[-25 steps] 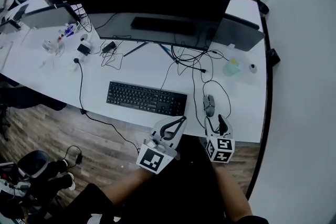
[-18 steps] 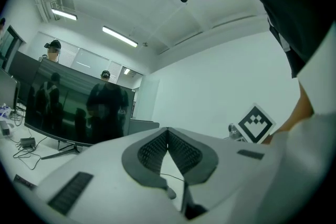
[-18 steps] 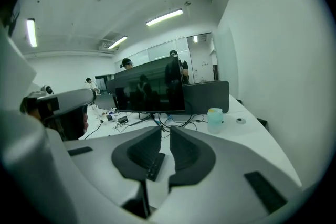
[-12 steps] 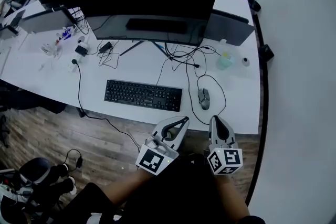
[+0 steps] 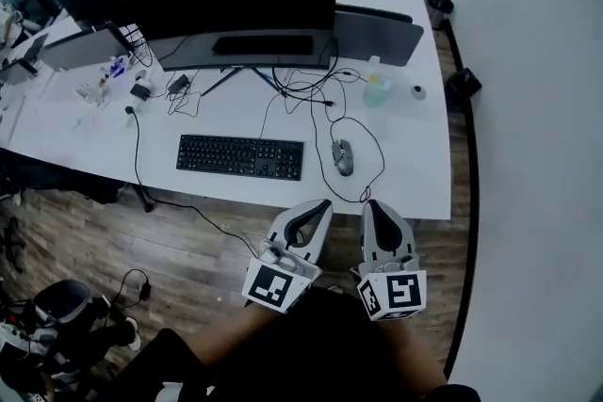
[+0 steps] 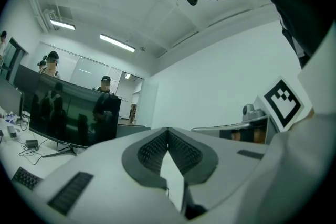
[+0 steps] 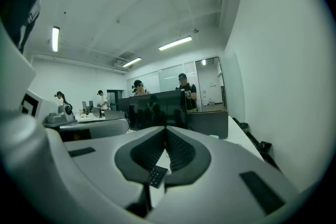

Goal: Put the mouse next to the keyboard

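– Grey mouse [image 5: 343,156]: where does it lie from the right gripper [image 5: 375,205]?
– Ahead of its tips and a little to their left, on the white desk [image 5: 415,174], well apart from them. From the left gripper [image 5: 321,203] it lies ahead and slightly to the right, so it sits roughly on the line between the two.
– And the keyboard [image 5: 240,156]?
– Ahead of the left gripper and off to its left. Its right end is just beside the mouse, with a narrow strip of desk between them.
– Is either gripper holding anything?
– No. In the right gripper view the ribbed pads meet at the tips with nothing pinched; a bit of the keyboard shows only through the gap behind them. The left gripper view shows the same: tips pressed together, empty.
– Where do the grippers hang?
– Side by side near the desk's near edge, over the wooden floor [image 5: 188,240], both pointing toward the desk, each with its marker cube [image 5: 391,294] closest to the person.
– Anything else ahead of them?
– The mouse's black cable [image 5: 372,141] loops on the desk ahead of the right gripper. Farther on stands a wide dark monitor [image 5: 236,9], and a pale green bottle [image 5: 377,91] sits beyond the mouse.
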`<state>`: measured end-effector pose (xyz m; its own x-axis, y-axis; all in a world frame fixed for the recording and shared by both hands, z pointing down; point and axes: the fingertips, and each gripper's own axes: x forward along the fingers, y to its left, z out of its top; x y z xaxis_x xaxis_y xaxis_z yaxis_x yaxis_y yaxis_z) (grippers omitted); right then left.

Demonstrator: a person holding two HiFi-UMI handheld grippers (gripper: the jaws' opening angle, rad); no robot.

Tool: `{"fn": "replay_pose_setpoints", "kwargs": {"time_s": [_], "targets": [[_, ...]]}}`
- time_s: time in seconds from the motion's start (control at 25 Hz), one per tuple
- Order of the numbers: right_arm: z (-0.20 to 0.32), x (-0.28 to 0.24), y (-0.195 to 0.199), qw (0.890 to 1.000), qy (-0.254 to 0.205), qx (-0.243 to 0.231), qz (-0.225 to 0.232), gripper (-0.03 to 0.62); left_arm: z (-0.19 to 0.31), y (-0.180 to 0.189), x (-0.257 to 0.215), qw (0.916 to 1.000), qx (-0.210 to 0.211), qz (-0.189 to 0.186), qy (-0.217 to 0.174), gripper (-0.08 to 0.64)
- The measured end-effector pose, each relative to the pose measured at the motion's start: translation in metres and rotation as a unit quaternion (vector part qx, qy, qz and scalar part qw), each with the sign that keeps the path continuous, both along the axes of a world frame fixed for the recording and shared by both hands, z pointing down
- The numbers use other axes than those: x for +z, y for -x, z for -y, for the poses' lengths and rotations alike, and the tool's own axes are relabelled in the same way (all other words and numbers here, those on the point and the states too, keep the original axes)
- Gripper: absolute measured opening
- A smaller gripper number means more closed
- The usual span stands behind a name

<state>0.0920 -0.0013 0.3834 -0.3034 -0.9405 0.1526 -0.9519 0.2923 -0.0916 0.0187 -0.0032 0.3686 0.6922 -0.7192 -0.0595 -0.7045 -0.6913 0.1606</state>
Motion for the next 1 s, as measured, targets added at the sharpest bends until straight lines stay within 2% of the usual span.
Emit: {"fn": "replay_pose_setpoints", "kwargs": {"time_s": [0.16, 0.32, 0.68, 1.0], "targets": [[-0.035, -0.010, -0.016, 1.000, -0.016, 0.001, -0.008, 0.018, -0.036, -0.024, -0.009, 0.9999, -0.006, -0.002, -0.009, 0.005], [-0.072, -0.011, -0.026, 1.000, -0.020, 0.004, -0.008, 0.018, -0.070, -0.037, -0.008, 0.9997, -0.013, 0.013, -0.014, 0.005], [-0.152, -0.012, -0.041, 0.999, -0.034, -0.009, 0.011, 0.018, -0.154, -0.051, -0.006, 0.9995, -0.025, 0.003, -0.018, 0.005], [-0.195, -0.006, -0.038, 0.999, -0.034, -0.020, 0.011, 0.018, -0.198, -0.055, -0.003, 0.9993, -0.031, 0.008, -0.021, 0.005]]}}
